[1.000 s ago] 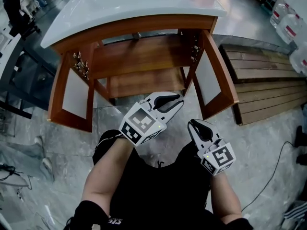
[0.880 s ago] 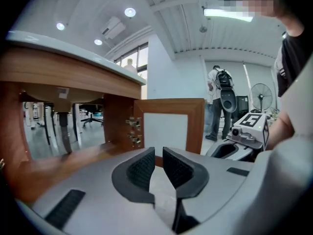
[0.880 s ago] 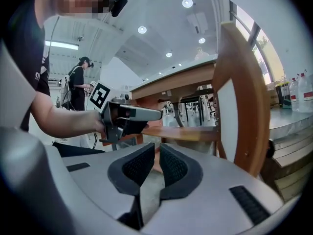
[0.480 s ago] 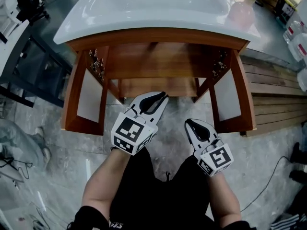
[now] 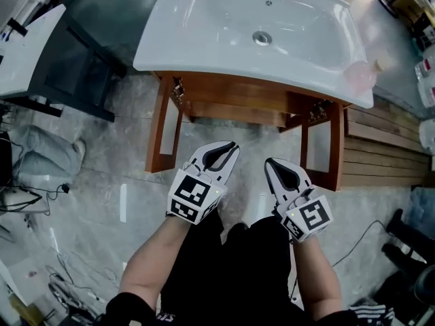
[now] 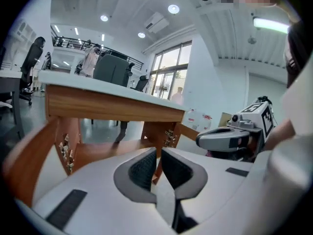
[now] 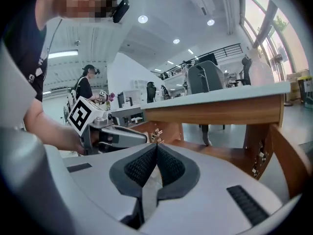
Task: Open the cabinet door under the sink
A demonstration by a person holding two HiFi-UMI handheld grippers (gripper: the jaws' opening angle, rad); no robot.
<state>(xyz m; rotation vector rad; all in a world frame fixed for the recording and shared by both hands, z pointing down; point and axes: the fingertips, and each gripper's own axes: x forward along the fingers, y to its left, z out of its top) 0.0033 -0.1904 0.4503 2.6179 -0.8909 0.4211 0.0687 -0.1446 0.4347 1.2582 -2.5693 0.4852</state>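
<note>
Cabinet under sink (image 5: pixel 238 97): wooden, directly ahead of both grippers. Both doors already stand swung out.
Left door (image 5: pixel 158 128): open, edge-on toward the camera, pale panel in a wood frame.
Right door (image 5: pixel 338 145): open likewise, metal hinges at its inner post.
Cabinet interior: from the head view mostly hidden under the basin. The gripper views show a bare wooden shelf (image 6: pixel 110 148) and the hinge hardware (image 6: pixel 65 151), nothing else that I can make out.
Sink basin (image 5: pixel 204 19): white, shallow, drain (image 5: pixel 262 38) near the middle.
Basin rim, right front corner: a pale pink bottle (image 5: pixel 360 77); contents not readable.
Left gripper (image 5: pixel 228 148): in front of the cabinet, clear of both doors. Its jaws have just been closing and now stand a narrow slit apart, nothing between them.
Right gripper (image 5: pixel 273 165): beside the left, also short of the cabinet, touching nothing. Its jaws are fully together and empty.
Floor, right of cabinet: a slatted wooden platform (image 5: pixel 380 161), with clear plastic jugs (image 5: pixel 427 80) at the frame edge – fill level not discernible.
</note>
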